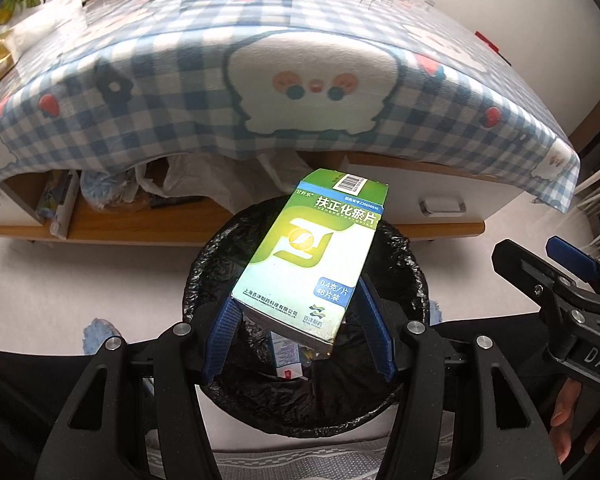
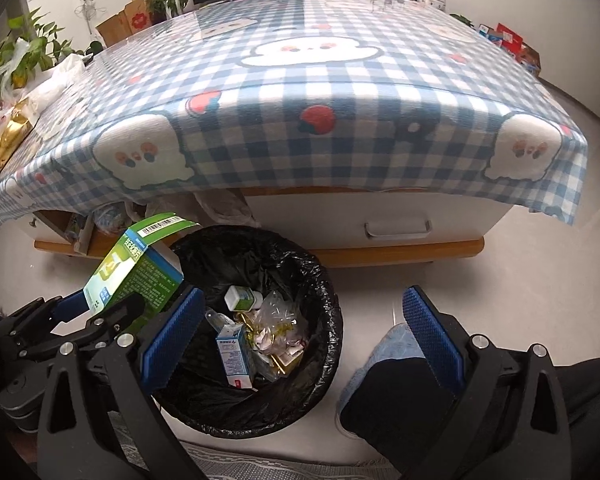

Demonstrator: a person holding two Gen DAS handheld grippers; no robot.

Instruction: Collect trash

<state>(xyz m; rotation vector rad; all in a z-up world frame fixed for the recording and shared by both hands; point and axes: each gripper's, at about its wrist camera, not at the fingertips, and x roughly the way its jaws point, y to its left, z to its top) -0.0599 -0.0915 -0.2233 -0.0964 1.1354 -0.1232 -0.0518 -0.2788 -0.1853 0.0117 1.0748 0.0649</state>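
Note:
A green and white medicine box (image 1: 312, 256) is tilted above a round bin with a black liner (image 1: 204, 276), and my left gripper (image 1: 296, 300) is shut on its lower end. The right wrist view shows the same box (image 2: 132, 276) at the bin's left rim (image 2: 334, 320). Inside the bin lie a small white bottle (image 2: 240, 298), a blue and white carton (image 2: 234, 354) and crumpled clear wrappers (image 2: 278, 330). My right gripper (image 2: 302, 300) stands wide open with nothing between its fingers, above the bin's right side. In the left wrist view it (image 1: 560, 268) is at the right edge.
A low table under a blue checked cloth (image 2: 340, 92) stands just behind the bin, with a white drawer (image 2: 396, 228) and a shelf of bags (image 1: 112, 196) beneath. A person's dark trouser leg (image 2: 396, 400) and blue slipper (image 2: 396, 344) are right of the bin. A patterned rug (image 2: 260, 464) lies in front.

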